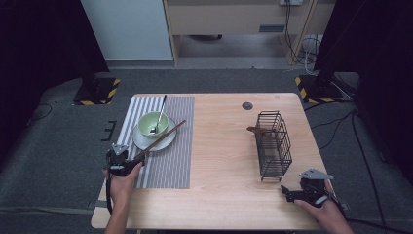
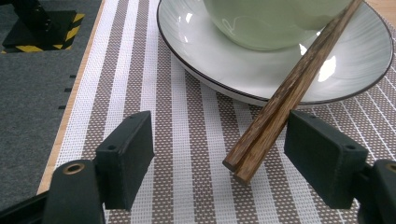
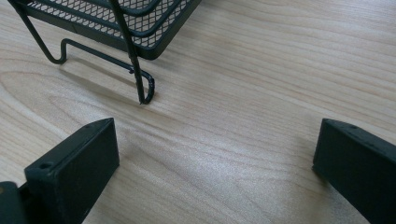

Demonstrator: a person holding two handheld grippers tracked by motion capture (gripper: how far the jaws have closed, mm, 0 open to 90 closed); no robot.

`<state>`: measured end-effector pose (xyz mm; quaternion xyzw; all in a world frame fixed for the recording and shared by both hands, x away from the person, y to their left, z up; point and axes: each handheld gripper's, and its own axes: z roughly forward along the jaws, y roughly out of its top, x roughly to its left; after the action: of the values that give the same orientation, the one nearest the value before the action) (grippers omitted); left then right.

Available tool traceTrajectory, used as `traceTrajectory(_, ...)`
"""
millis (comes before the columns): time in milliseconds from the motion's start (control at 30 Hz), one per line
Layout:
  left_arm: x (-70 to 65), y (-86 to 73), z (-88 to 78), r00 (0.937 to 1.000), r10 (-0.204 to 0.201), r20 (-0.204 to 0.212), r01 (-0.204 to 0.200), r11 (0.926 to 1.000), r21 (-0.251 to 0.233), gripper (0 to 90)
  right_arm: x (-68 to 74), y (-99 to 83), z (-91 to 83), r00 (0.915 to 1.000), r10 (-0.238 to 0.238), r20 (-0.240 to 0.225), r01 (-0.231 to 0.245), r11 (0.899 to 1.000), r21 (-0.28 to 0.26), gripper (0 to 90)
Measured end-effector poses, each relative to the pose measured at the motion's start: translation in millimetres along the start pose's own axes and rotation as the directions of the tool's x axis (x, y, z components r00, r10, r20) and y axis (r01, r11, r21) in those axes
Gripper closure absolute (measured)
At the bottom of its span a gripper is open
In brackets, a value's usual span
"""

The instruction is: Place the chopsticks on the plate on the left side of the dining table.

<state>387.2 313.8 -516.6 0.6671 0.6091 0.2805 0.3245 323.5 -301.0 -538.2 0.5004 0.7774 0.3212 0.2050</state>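
Observation:
A pair of brown wooden chopsticks [image 1: 163,137] leans on the rim of a white plate [image 1: 140,142], their near ends [image 2: 243,163] down on the striped placemat [image 2: 187,140]. My left gripper [image 1: 130,161] [image 2: 219,151] stands open around those ends; the chopsticks lie closer to the right jaw, and neither pad touches them. A pale green bowl [image 1: 148,126] holding a metal spoon [image 1: 160,111] sits on the plate. My right gripper [image 1: 286,193] [image 3: 215,158] is open over bare wood, nothing between its jaws, just in front of a black wire basket [image 1: 273,146].
The basket's wire foot [image 3: 144,91] stands close ahead of the right jaws, and a brown item [image 1: 255,130] pokes out at its far end. A round cable hole [image 1: 247,106] is near the table's back edge. The placemat's left edge runs near the table edge [image 2: 60,135].

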Motion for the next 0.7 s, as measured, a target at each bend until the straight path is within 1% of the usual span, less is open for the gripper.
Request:
traceTrajectory(33, 0.5, 0.8, 0.6, 1.0, 0.006, -0.003, -0.006, 1.0, 0.007, 23.4, 0.0, 0.0, 0.0, 1.0, 0.0, 0.0, 0.0, 1.0, 0.0, 0.3)
traceTrajectory(100, 1.6, 2.3, 0.6, 1.0, 0.005, -0.006, -0.005, 1.0, 0.004, 23.3, 0.0, 0.0, 0.0, 1.0, 0.0, 0.0, 0.0, 1.0, 0.0, 0.3)
traceTrajectory(200, 3.4, 4.2, 0.1, 1.0, -0.002, -0.009, 0.002, 1.0, -0.006, 23.3, 0.0, 0.0, 0.0, 1.0, 0.0, 0.0, 0.0, 1.0, 0.0, 0.4)
traceTrajectory(267, 5.0, 4.3, 0.6, 0.9999, -0.004, -0.014, 0.004, 1.0, -0.004, 23.3, 0.1, 0.0, 0.0, 1.0, 0.001, 0.0, -0.001, 1.0, 0.0, 0.3)
traceTrajectory(433, 9.6, 3.4, 2.7, 0.9994, -0.024, -0.025, 0.024, 0.9997, -0.003, 23.3, 0.1, 0.0, 0.1, 1.0, 0.001, 0.001, -0.001, 1.0, -0.001, 0.3)
traceTrajectory(700, 15.1, 4.0, 6.9, 0.9987, -0.035, -0.037, 0.035, 0.9993, -0.01, 23.8, 0.1, 0.1, 0.0, 1.0, 0.001, 0.001, -0.001, 1.0, 0.0, 0.4)
